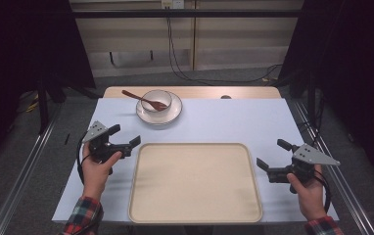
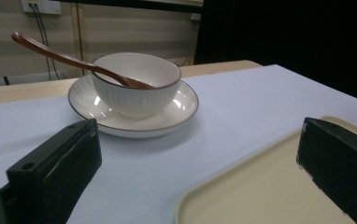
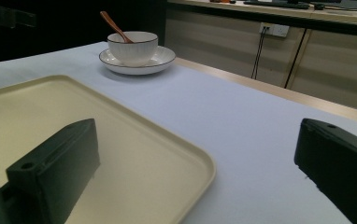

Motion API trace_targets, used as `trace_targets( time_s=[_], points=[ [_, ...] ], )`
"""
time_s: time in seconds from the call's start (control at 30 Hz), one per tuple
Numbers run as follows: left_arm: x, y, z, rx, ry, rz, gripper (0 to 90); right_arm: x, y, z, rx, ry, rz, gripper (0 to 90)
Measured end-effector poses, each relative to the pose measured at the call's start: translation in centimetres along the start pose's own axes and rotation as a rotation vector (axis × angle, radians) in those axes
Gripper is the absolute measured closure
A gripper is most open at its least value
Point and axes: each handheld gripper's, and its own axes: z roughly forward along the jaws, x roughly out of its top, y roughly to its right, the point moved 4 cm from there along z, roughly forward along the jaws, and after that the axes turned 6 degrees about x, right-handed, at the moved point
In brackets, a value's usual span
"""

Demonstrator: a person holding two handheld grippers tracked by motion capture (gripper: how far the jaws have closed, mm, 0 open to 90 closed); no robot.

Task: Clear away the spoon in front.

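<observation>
Left gripper (image 1: 125, 136): jaws apart, empty, left of tray (image 1: 148, 205)
Right gripper (image 1: 269, 157): jaws apart, empty, right of tray
Bowl (image 1: 156, 99): on saucer (image 1: 174, 113) beyond tray; likely ceramic, fragile, slippery; grip rim
Wooden spoon (image 1: 133, 95): in bowl; light, loose

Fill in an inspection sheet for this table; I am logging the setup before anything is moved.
Surface: table under a pale cloth, wood edge at the far side.
Job's things: tray empty, near middle; bowl on plate at far left; spoon resting in the bowl, handle out past its rim.
Clutter: small dark object on the far edge, too small to tell.
Grippers: left gripper open, left of the tray; right gripper open, right of the tray; both empty.
Cables: wall cables down to the floor behind; one trailing from each gripper.
Surroundings: dark curtains both sides, floor rails.
</observation>
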Motion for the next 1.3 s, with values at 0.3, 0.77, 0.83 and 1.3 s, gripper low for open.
trace_targets(
  time_s=[0.3, 0.77, 0.83, 1.3],
  points=[
    [0.6, -2.4, 2.4, 0.086, -0.010, -0.058, 0.0, -0.1, -0.2, 0.4, 0.027, -0.014, -0.006, 0.0],
    [1.1, -4.6, 5.7, 0.165, -0.007, -0.138, 0.0, -0.4, -0.4, 0.9, 0.044, -0.029, -0.014, 0.3],
    [1.0, -4.9, 6.1, 0.171, -0.001, -0.163, 0.0, -0.4, -0.4, 0.9, 0.045, -0.029, -0.008, 0.3],
    [1.9, -5.5, 8.5, 0.183, 0.004, -0.201, 0.0, -0.4, -0.6, 1.0, 0.068, -0.034, -0.022, 0.8]
  ],
)
